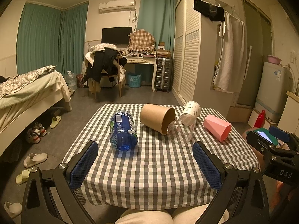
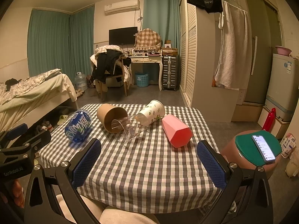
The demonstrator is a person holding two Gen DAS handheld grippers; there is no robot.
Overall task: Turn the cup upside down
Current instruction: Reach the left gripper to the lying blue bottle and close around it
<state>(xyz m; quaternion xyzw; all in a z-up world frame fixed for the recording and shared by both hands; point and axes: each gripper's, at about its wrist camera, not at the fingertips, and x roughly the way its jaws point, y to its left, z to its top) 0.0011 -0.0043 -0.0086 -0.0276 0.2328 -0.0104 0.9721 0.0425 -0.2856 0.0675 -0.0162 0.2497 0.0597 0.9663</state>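
Observation:
Several cups lie on their sides on a checkered table [image 1: 149, 168]: a blue printed cup [image 1: 123, 129], a brown paper cup [image 1: 157, 117], a clear plastic cup [image 1: 181, 130], a white flowered cup [image 1: 192, 109] and a pink faceted cup [image 1: 217, 127]. In the right wrist view they are the blue cup [image 2: 78, 126], brown cup [image 2: 112, 117], clear cup [image 2: 129, 128], white cup [image 2: 152, 112] and pink cup [image 2: 176, 131]. My left gripper [image 1: 145, 163] is open and empty over the table's near part. My right gripper [image 2: 149, 163] is open and empty, likewise short of the cups.
The table [image 2: 149, 177] stands in a bedroom with a bed [image 1: 28, 93] at the left and a wardrobe [image 1: 188, 56] at the right. A stool with a phone [image 2: 263, 147] is right of the table. Slippers [image 1: 35, 159] lie on the floor at left.

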